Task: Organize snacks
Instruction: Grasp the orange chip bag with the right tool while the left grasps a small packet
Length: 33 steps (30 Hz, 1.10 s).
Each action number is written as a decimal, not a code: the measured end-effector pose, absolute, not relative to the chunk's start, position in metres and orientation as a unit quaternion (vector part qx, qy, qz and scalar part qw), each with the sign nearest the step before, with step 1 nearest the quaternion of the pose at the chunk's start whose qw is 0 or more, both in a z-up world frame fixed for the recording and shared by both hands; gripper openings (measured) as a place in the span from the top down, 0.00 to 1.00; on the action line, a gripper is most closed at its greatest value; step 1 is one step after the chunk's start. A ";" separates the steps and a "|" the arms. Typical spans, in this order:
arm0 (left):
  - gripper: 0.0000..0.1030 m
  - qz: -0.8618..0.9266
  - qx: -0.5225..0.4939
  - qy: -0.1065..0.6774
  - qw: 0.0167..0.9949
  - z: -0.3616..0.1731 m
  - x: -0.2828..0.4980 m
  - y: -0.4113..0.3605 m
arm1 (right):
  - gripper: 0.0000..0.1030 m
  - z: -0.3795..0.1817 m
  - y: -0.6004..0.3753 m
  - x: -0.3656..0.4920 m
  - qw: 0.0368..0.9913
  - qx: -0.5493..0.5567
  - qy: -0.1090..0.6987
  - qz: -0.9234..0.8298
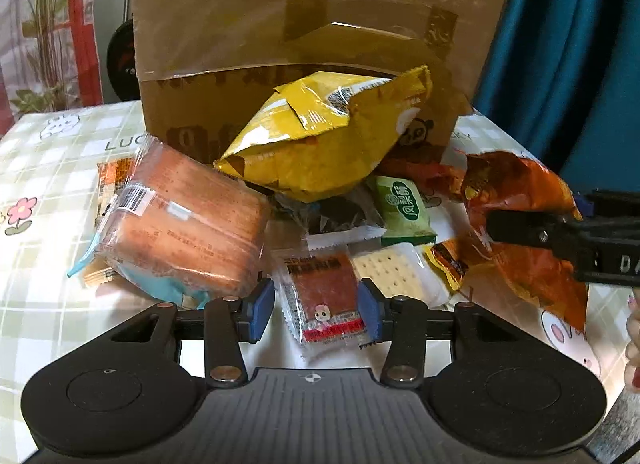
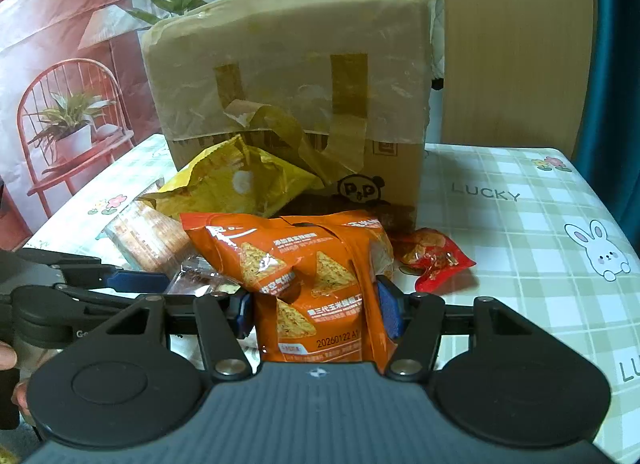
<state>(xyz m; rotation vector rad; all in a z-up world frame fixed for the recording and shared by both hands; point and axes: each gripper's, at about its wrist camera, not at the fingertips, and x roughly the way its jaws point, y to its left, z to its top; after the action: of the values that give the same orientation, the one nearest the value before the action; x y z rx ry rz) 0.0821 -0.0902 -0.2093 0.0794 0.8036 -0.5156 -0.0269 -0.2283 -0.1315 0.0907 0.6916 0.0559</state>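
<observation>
A pile of snacks lies on the checked tablecloth in front of a taped cardboard box (image 1: 296, 48). My left gripper (image 1: 316, 310) has its blue pads on either side of a small red snack packet (image 1: 326, 300); the right pad touches it, the left pad stands a little apart. My right gripper (image 2: 316, 308) is shut on an orange corn chip bag (image 2: 308, 288); it also shows at the right of the left wrist view (image 1: 528, 224). A yellow bag (image 1: 320, 136) leans on the box. A wrapped brown cake (image 1: 184, 220) lies at the left.
A green packet (image 1: 404, 210), a cracker packet (image 1: 390, 272) and a dark packet (image 1: 336, 214) lie in the pile. A red packet (image 2: 436, 258) lies right of the orange bag. The box (image 2: 288, 96) stands behind. The table edge (image 2: 624, 224) runs at the right.
</observation>
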 end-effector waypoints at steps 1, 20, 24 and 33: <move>0.50 -0.246 0.035 0.390 0.887 -0.208 0.083 -0.092 | 0.42 -0.132 -0.228 -0.027 0.939 0.045 0.339 0.028; 0.58 -0.217 0.046 0.410 0.885 -0.203 0.078 -0.105 | 0.42 -0.128 -0.231 -0.034 0.941 0.048 0.335 0.022; 0.67 -0.219 0.037 0.405 0.887 -0.199 0.070 -0.091 | 0.42 -0.125 -0.232 -0.035 0.943 0.049 0.329 0.022; 0.89 -0.231 0.062 0.374 0.896 -0.186 0.055 -0.090 | 0.42 -0.120 -0.228 -0.038 0.944 0.046 0.325 0.027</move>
<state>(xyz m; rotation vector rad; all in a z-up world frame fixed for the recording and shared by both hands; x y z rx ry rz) 0.0554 -0.0904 -0.1857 0.1287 0.7759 -0.4797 -0.0381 -0.2283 -0.1204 0.0938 0.6613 0.0555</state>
